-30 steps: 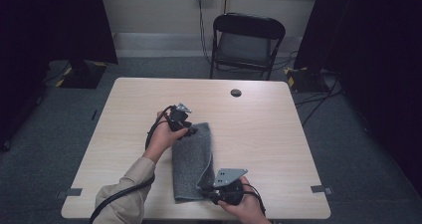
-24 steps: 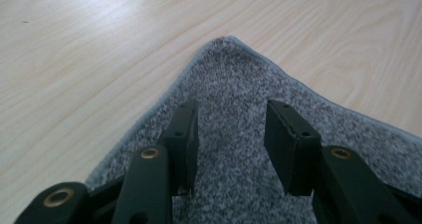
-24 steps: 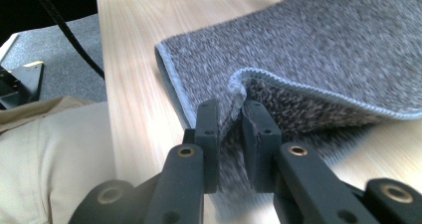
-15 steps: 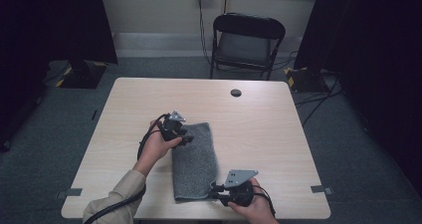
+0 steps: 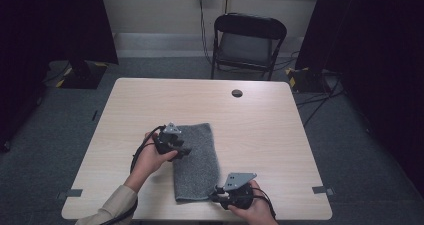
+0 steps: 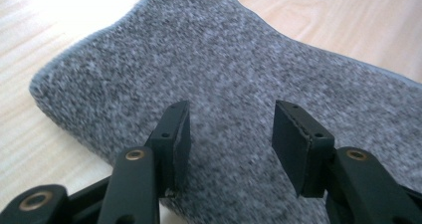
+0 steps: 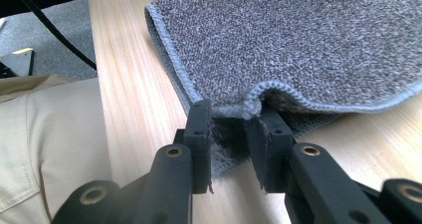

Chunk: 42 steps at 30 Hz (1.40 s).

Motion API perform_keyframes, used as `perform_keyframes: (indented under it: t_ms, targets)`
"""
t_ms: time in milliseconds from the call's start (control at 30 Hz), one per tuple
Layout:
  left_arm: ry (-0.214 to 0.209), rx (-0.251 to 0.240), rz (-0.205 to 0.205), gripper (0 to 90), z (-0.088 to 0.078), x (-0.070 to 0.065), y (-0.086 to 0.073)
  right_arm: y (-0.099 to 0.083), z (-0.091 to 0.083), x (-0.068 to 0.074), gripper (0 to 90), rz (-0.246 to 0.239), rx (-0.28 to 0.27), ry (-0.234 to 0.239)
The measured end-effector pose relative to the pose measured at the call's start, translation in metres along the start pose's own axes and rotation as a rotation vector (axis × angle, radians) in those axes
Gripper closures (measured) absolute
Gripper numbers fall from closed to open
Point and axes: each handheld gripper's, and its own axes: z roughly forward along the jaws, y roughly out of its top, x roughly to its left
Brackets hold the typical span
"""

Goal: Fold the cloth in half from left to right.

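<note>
A grey towel [image 5: 196,161] lies folded into a long rectangle on the pale wood-grain counter [image 5: 270,135], running from near the middle of the counter toward its near edge, a little left of centre. Its surface is a nubbly, speckled terry, dark and light grey mixed, and its borders are finished with a tight stitched hem (the hem reads as a paler corded line in the right gripper view).

The left gripper [image 5: 181,151], black with a grey three-cornered plate on top, sits at the towel's far left edge. In the left gripper view its two flat, blocky jaws stand apart over the cloth [image 6: 259,69] with bare pile showing between them; nothing is pinched, and the jaws have just been opening.

The right gripper [image 5: 215,195] rests at the towel's near right corner, by the near edge of the counter. In the right gripper view the hemmed edge of the upper layer [image 7: 263,95] humps up in a small arch between the jaws, with the lower layer beneath it. The jaws have just been opening, and the pads look slackened off the fabric rather than clamped.

A small dark round disc [image 5: 237,93] lies near the far edge of the counter, well apart from the towel.
</note>
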Motion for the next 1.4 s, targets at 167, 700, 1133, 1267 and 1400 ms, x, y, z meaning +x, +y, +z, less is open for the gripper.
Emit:
perform_keyframes:
  t_ms: [167,700,1133,1267,1400]
  targets:
    - [-0.006,0.000,0.005,47.6,-0.002,-0.001,-0.006,0.001,0.005,-0.001,72.0,-0.007,0.015,-0.010]
    - [-0.008,-0.022,-0.004,40.3,-0.007,0.008,-0.010,0.026,0.038,-0.022,70.0,-0.021,0.020,-0.049]
    - [-0.021,-0.009,0.019,42.3,-0.025,-0.004,-0.031,0.042,0.058,-0.026,69.2,-0.038,0.021,-0.077]
    - [-0.013,0.008,0.036,42.3,-0.024,-0.006,-0.040,0.042,0.058,-0.026,68.7,-0.032,0.021,-0.080]
    - [0.008,0.026,0.092,47.9,-0.022,-0.009,-0.049,0.042,0.058,-0.025,68.4,-0.033,0.018,-0.086]
